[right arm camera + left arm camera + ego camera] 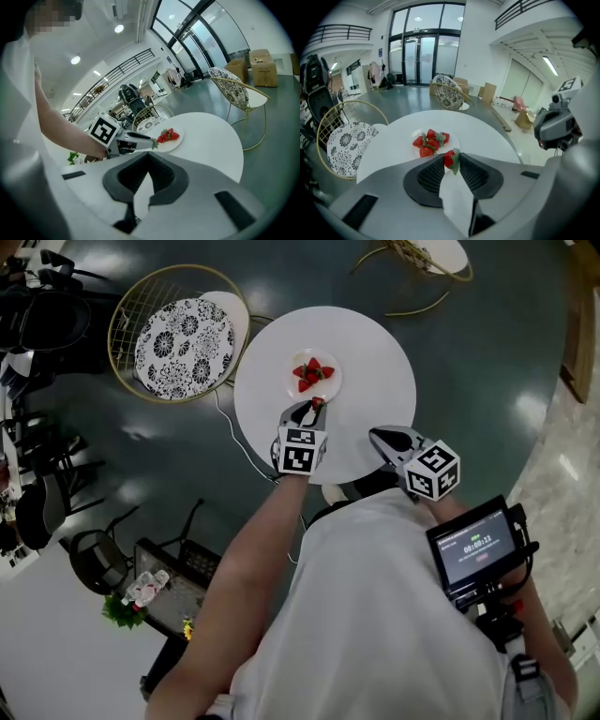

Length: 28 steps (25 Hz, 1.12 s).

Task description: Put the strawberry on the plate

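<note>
Now my left gripper (453, 158) pinches a red leafy strawberry (448, 161) at its jaw tips, for release onto the round white plate (329, 388) just ahead; my right gripper (147, 154) waits, jaws together.

Head view looks steeply down on the white table (375, 362). Left gripper view sits low, the plate (292, 387) just ahead of its claw; right gripper view, farther back, shares that plate and the left gripper (152, 144).

There is one round bench (375, 371) and one plate (329, 390). Four or five strawberries (429, 143) bunch on it. One more strawberry (449, 159) sits in the left gripper (315, 405). There is one right gripper (375, 436) and two wire chairs (178, 334).
</note>
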Each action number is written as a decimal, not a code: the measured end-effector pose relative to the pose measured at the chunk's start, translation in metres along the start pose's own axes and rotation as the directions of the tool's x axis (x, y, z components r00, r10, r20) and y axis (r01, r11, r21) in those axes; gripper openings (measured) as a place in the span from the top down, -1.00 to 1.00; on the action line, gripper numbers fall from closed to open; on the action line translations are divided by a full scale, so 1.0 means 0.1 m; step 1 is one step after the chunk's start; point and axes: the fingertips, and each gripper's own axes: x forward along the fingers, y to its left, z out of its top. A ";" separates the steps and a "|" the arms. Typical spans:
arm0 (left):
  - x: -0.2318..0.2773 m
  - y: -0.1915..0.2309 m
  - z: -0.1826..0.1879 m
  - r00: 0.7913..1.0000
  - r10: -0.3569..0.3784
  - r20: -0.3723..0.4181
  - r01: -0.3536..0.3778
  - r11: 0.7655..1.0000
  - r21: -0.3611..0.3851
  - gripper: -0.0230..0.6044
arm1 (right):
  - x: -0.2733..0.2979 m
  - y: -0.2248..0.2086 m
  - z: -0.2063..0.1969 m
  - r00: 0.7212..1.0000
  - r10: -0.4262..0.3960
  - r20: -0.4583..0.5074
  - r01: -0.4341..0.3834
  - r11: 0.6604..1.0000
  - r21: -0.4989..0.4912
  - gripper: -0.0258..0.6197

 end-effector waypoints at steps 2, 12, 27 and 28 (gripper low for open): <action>0.02 0.01 0.05 1.000 0.004 0.000 -0.004 0.999 -0.049 0.58 | -0.05 0.00 0.00 1.000 -0.006 0.001 0.006 1.000 0.009 0.90; 0.54 0.18 0.07 0.998 0.037 -0.052 -0.042 0.994 -0.104 0.58 | -0.05 -0.37 -0.07 0.999 -0.034 -0.014 0.034 0.999 0.018 0.90; 0.67 0.22 0.01 0.991 0.108 -0.083 -0.115 0.989 -0.092 0.58 | -0.10 -0.42 -0.09 0.999 -0.050 -0.021 0.051 0.999 0.016 0.90; 0.67 0.22 0.00 0.990 0.109 -0.085 -0.116 0.989 -0.090 0.58 | -0.10 -0.42 -0.08 0.999 -0.050 -0.020 0.051 0.999 0.017 0.90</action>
